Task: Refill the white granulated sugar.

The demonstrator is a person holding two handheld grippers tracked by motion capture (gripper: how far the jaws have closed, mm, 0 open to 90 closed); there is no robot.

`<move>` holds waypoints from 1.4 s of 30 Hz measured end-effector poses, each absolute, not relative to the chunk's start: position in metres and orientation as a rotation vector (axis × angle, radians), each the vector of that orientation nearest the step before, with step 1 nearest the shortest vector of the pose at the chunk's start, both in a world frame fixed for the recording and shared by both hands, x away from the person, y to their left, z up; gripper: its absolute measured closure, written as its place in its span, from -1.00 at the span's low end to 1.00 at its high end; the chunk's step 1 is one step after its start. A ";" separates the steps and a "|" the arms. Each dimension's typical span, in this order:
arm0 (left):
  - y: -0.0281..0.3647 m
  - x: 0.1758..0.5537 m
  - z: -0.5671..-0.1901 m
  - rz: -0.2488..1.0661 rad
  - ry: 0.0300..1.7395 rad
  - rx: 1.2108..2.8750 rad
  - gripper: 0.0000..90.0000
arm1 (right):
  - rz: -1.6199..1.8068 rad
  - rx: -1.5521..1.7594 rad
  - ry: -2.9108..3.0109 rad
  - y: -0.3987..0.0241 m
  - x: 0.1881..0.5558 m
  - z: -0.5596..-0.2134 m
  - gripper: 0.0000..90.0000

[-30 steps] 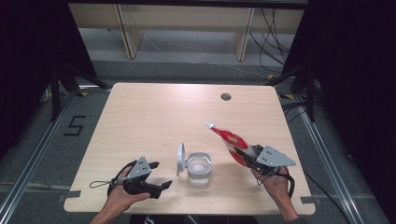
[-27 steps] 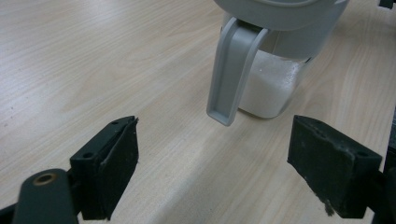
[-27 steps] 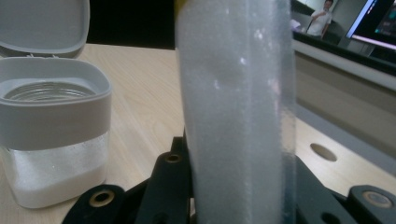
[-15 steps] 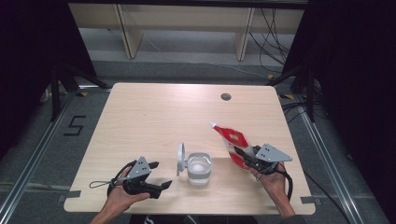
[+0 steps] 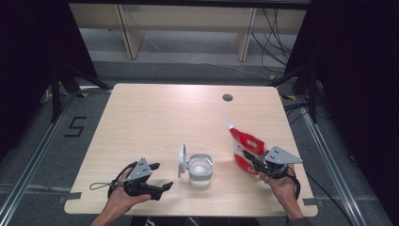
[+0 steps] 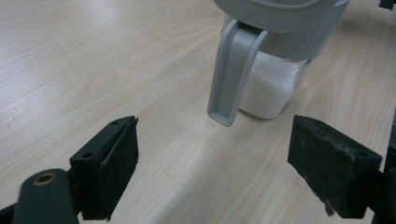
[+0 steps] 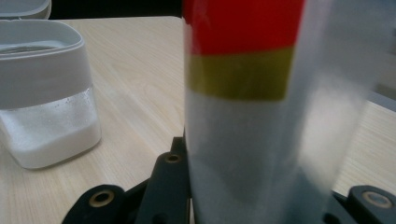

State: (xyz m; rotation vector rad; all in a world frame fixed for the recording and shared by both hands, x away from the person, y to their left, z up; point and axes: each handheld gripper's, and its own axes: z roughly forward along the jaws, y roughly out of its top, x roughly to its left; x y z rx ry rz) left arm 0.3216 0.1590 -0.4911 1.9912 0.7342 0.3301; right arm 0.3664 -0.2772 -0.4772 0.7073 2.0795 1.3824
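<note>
The right tongs [image 5: 251, 162] were clamped on a red and white bag [image 5: 245, 149], their jaws pressed against its lower part. In the high view the bag rose from those tongs and leaned up and away from the person's right hand [image 5: 277, 181], its torn-looking white top corner the point farthest from the grip. In the right gripper view the bag [image 7: 247, 116] stood directly between the jaws, white below, then a yellow band, then red above.

The left tongs [image 5: 162, 187] were open and held nothing; in the left gripper view both black pads [image 6: 119, 163] stood wide apart over bare worktop [image 6: 93, 70]. They were carried low in the person's left hand [image 5: 123, 197] and pointed toward a clear container [image 5: 200, 170] with a grey rim, which sat on the worktop [image 5: 155, 117] just ahead of them and between the two tongs. The container [image 6: 273, 88] held a white powder in its lower part. Its grey lid [image 5: 181, 160] stood flipped up on the side facing the left tongs, and a grey tab [image 6: 231, 79] hung down the container's side, near the open jaws but not touching them.

From the right tongs, the container [image 7: 44, 98] lay off to the left, apart from the bag.
</note>
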 end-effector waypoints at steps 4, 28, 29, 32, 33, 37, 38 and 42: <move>0.159 0.322 -0.491 0.335 0.724 1.993 -0.65 | 1.394 0.733 2.075 -0.280 0.364 -0.477 0.70; 0.160 0.324 -0.491 0.307 0.751 1.964 -0.65 | 1.425 1.037 2.035 -0.301 0.333 -0.471 -0.26; 0.160 0.324 -0.491 0.307 0.751 1.966 -0.65 | 1.424 1.021 2.021 -0.302 0.333 -0.472 -0.28; 0.160 0.324 -0.491 0.310 0.757 1.968 -0.65 | 1.382 1.095 2.034 -0.302 0.326 -0.471 -0.35; 0.160 0.324 -0.491 0.303 0.762 1.956 -0.65 | 1.374 1.117 2.018 -0.304 0.325 -0.471 -0.40; 0.160 0.324 -0.489 0.314 0.761 1.956 -0.65 | 1.347 1.112 2.012 -0.309 0.320 -0.472 -0.46; 0.160 0.323 -0.489 0.308 0.761 1.950 -0.65 | 1.357 1.146 2.013 -0.309 0.317 -0.472 -0.48; 0.160 0.323 -0.488 0.311 0.752 1.948 -0.65 | 1.276 1.145 2.050 -0.311 0.307 -0.473 -0.50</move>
